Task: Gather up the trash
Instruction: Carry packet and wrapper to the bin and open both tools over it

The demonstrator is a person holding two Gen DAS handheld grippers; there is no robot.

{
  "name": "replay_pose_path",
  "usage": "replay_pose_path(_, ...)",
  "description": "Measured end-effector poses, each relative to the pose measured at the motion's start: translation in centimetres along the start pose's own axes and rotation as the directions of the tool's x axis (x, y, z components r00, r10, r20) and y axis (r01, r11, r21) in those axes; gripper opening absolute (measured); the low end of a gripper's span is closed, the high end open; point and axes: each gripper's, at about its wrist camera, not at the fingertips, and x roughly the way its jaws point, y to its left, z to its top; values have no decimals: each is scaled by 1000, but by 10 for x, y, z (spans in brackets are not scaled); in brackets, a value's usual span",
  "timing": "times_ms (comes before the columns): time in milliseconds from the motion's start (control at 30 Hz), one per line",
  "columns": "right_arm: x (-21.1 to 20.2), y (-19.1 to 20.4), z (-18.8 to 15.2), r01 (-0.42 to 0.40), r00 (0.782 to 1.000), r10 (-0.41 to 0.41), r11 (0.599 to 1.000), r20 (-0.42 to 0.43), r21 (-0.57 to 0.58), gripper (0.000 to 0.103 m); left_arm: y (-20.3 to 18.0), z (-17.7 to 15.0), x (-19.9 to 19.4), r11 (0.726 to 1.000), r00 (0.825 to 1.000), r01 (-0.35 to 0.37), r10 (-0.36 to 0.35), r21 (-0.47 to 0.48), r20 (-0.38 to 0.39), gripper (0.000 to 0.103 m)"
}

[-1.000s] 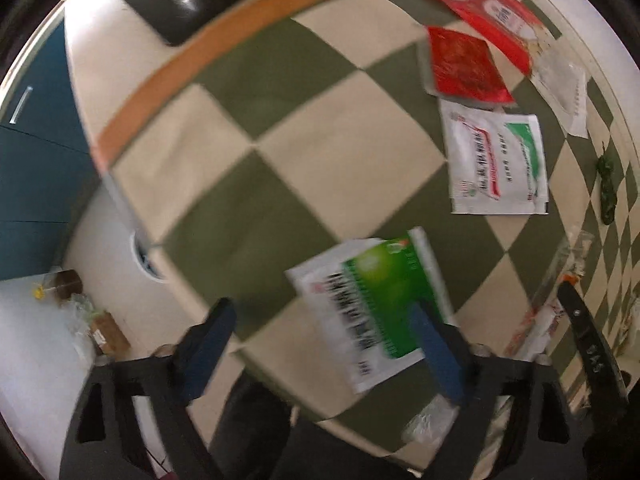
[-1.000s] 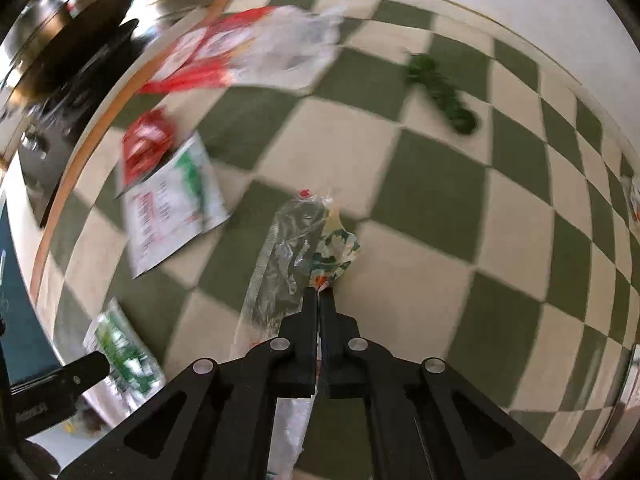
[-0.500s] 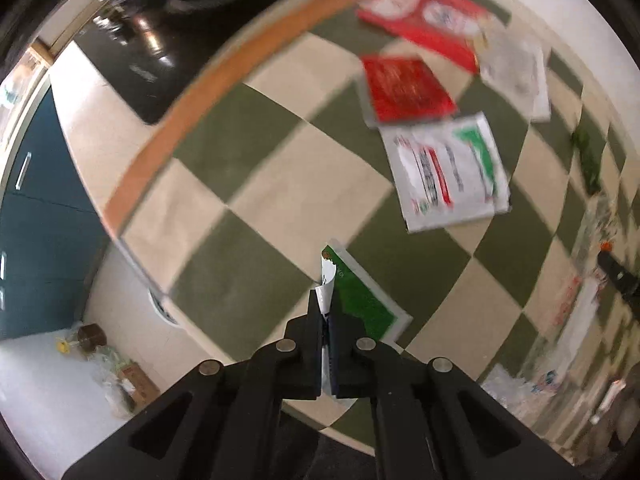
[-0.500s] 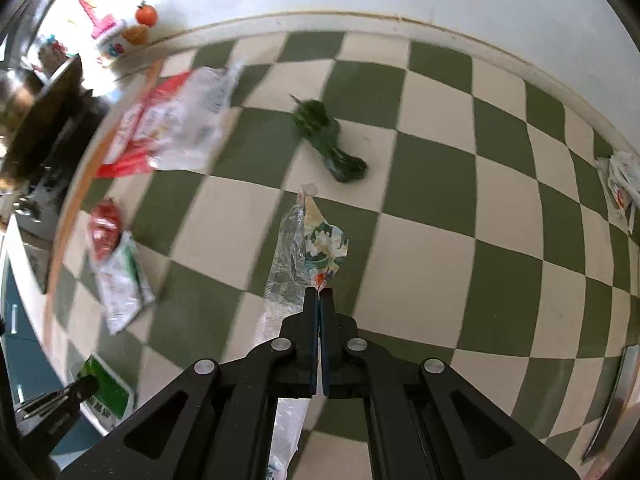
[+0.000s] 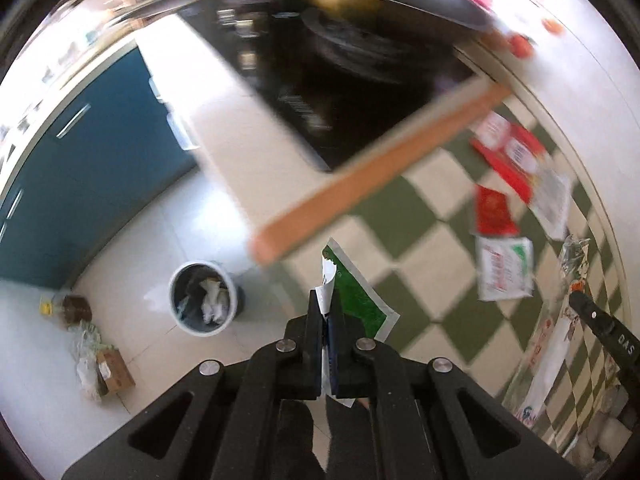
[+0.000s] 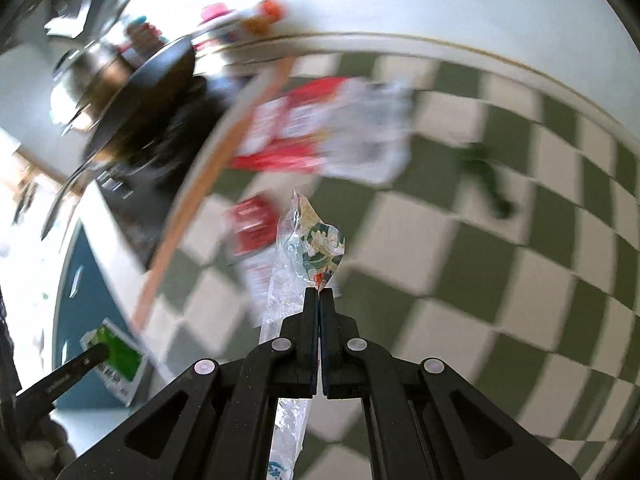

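Observation:
My left gripper point(image 5: 325, 300) is shut on the green and white packet point(image 5: 354, 296), lifted off the checkered table point(image 5: 424, 248) beyond its front edge. A grey trash bin point(image 5: 202, 298) with crumpled trash stands on the floor below, left of the gripper. My right gripper point(image 6: 319, 294) is shut on a clear plastic wrapper with a floral print point(image 6: 308, 244), held above the table. In the right wrist view the left gripper point(image 6: 96, 354) and its green packet point(image 6: 118, 356) show at lower left. Red packets point(image 5: 508, 152), a small red packet point(image 5: 494, 212) and a white packet point(image 5: 504, 268) lie on the table.
A black stove with a pan point(image 5: 348, 48) sits behind the table's orange edge point(image 5: 376, 176). Blue cabinets point(image 5: 80, 184) line the left. A cardboard box and bags point(image 5: 104, 364) lie on the floor. A green vegetable point(image 6: 486, 178) lies on the table at the back right.
The left gripper closed on the green packet and lifted it up and off the table toward the bin side. The right gripper rose with the clear wrapper held throughout.

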Motion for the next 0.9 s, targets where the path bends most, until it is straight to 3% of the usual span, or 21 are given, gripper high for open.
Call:
replay_pose_path(100,24,60,-15,-69,996,64,994,-60,-89,0,51,-3,4,994,999,-37,37,-100,5,0)
replay_pose_path(233,69,156,-52,-168,978,133,960,-163,-223,0,132,-18,19,967,997,-80,76,-242,-23,0)
replay_pose_path(367,129,243,-96,-245,949,160,917,-273,-314,0,224,-46,68,912,992,-112,81,-395,-94,0)
replay_pose_path(467,196,298,-143,-265,929,136,894,-345,-361,0,283,-70,120,872,986,-137,77,-470,-146,0)
replay_pose_path(700,403,337,-246,-206,884,2,900,-467,-385,0,384,-123,284,821,962,-138,-22,-555,-271,0)
replay_pose_path(900,581,332,-309,-203,848,-35,900,-528,-386,0,426,-145,440,817,935,-84,-133,-571,-328,0)
